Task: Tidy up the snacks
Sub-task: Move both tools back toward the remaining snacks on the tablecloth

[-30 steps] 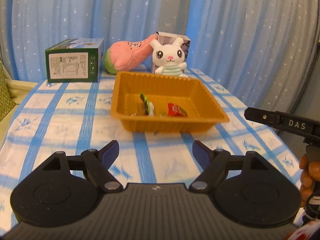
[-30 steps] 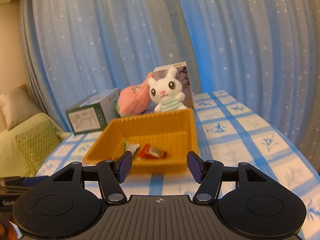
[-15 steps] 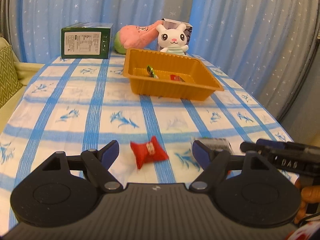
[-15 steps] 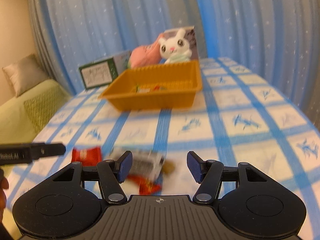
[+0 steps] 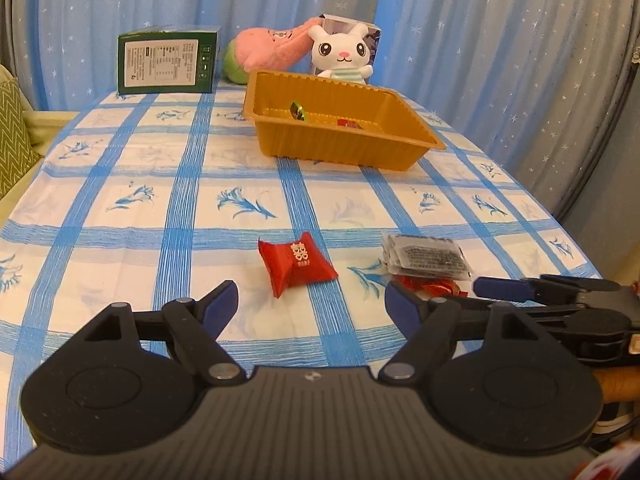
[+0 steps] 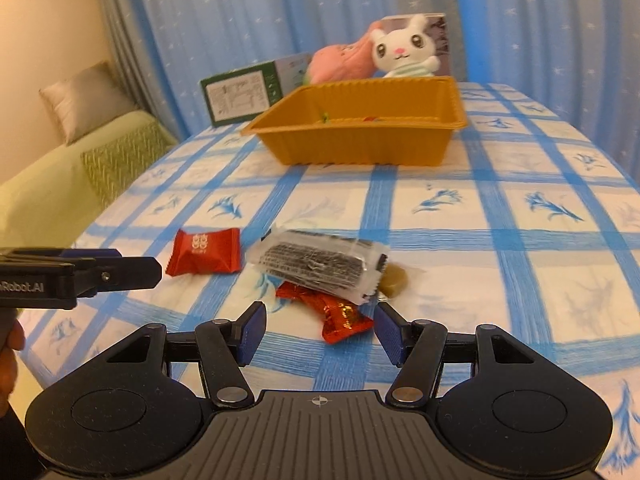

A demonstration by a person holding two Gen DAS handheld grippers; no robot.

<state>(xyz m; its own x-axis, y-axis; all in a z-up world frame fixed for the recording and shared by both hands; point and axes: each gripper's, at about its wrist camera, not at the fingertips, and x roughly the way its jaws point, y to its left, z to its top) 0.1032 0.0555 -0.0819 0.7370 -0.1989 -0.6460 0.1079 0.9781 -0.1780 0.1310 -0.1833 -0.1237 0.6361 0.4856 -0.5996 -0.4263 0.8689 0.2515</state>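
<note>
Snacks lie loose on the checked tablecloth: from the left wrist, a red candy sits just ahead of the spread, empty left gripper. From the right wrist, the right gripper gapes, empty, before a red foil candy under a clear packet; the orange tray stands beyond.

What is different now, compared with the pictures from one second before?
Both grippers drew back from the orange tray and sank toward the near table edge. The left gripper now faces the red candy; the right gripper faces the clear dark packet lying over a red foil candy. Nothing was taken or released. Both jaws stayed open and empty; the tray, its two snacks, the plush toys and the green box did not move.
</note>
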